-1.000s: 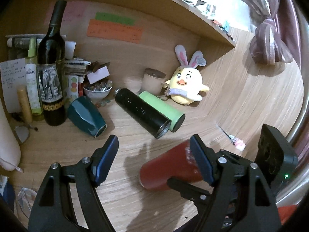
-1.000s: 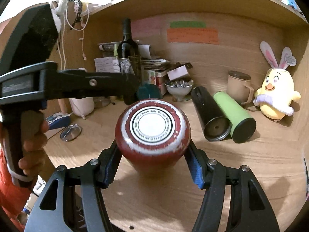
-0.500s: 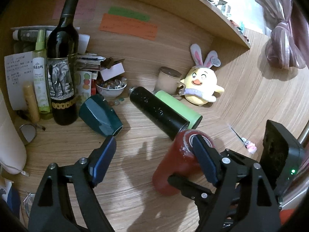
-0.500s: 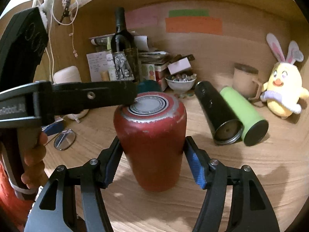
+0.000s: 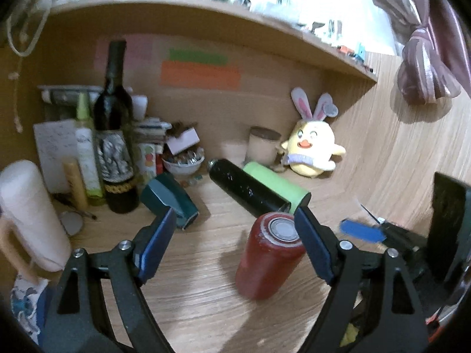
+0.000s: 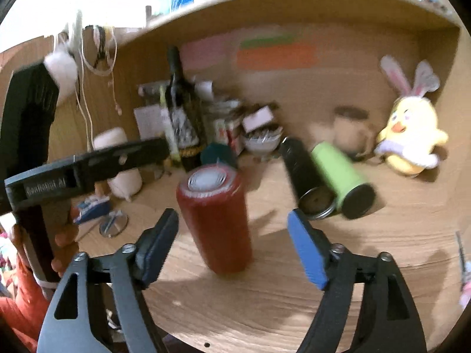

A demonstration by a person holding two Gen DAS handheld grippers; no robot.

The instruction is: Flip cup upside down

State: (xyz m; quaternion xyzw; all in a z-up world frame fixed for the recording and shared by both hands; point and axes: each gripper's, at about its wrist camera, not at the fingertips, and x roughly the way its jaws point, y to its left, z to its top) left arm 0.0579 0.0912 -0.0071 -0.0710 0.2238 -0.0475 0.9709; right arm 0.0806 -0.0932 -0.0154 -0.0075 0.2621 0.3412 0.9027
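The right gripper [image 6: 232,244] is seen spread wide, its blue pads [image 6: 306,250] held clear of the red cup [image 6: 216,220] on both sides. The cup is stood on the wooden desk [image 6: 279,288] with its round base turned up, a pale disc shown on top, and nothing is touching it. The left gripper [image 5: 235,241] is likewise spread apart and nothing is held in it; in its view the cup [image 5: 269,259] is seen just inside the right-hand pad, contact not clear. Behind, a black flask [image 6: 306,179] and a green flask [image 6: 341,176] are laid side by side, touching. A dark wine bottle [image 5: 114,135] is stood upright at the back, and a yellow plush chick [image 5: 312,150] is propped by the corner.
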